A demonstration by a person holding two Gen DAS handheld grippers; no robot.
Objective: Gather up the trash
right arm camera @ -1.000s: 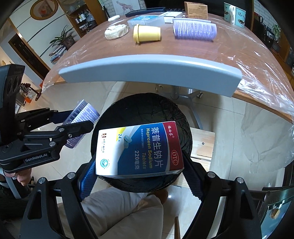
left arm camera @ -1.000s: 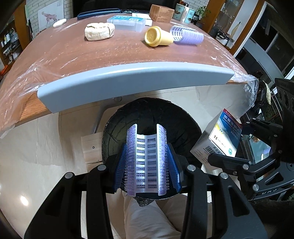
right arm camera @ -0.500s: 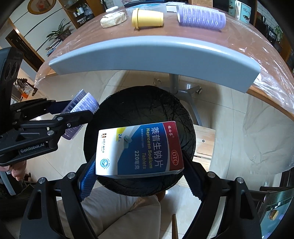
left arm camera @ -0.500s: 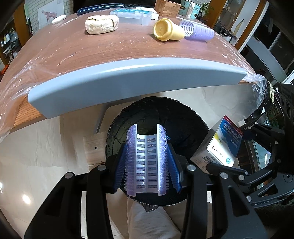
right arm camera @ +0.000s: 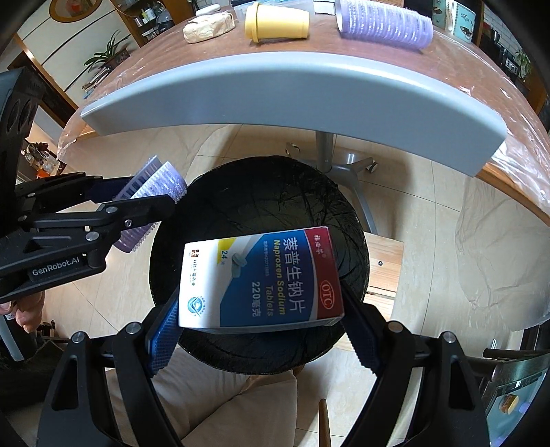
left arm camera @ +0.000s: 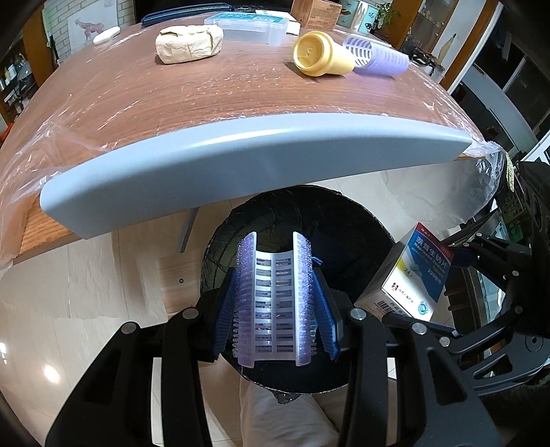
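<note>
**Both tools loaded above the black bin**

The desk [left arm camera: 240,103] fills the top of my view, wood-topped under clear plastic film with a grey-blue front edge. Below that edge I see the black-lined bin [right arm camera: 261,213] standing on the tiled floor, its round mouth open toward both cameras. On the desk lie a wrapped tan bundle [left arm camera: 189,43], a clear plastic case [left arm camera: 247,27], a yellow cup [left arm camera: 321,54] on its side and, touching it, a purple hair roller [left arm camera: 381,60].

My right tool [right arm camera: 261,309] is clamped on a medicine box [right arm camera: 261,280], blue, white and red, held flat by its two short ends over the near part of the bin. My left tool [left arm camera: 275,309] is closed on a split purple roller [left arm camera: 275,299], its open slotted side facing the camera, over the bin's near edge. The two tools hang just beside each other.
</note>
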